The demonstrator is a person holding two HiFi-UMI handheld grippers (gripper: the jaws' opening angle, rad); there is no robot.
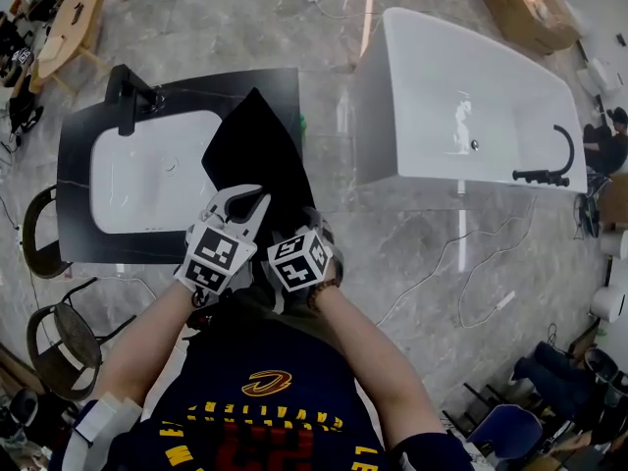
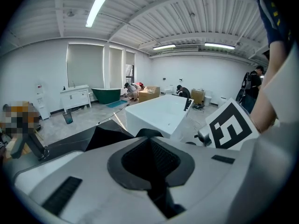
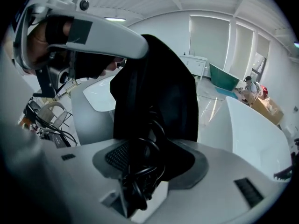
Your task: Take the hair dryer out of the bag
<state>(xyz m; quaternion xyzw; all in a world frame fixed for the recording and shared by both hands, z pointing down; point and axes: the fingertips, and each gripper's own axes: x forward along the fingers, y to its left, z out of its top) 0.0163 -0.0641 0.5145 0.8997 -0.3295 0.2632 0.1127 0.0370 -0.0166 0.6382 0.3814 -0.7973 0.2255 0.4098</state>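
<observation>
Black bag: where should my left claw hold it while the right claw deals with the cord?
Pinch its thin near edge from the left, where the left claw is shut on the black bag now. There the fabric is flat and limp, so closed jaws grip it, and that spot is clear of the cord bundle in the right claw.

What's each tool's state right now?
Left tool: closed, pinching the black bag by its edge.
Right tool: closed on a coiled cord against the bag.
</observation>
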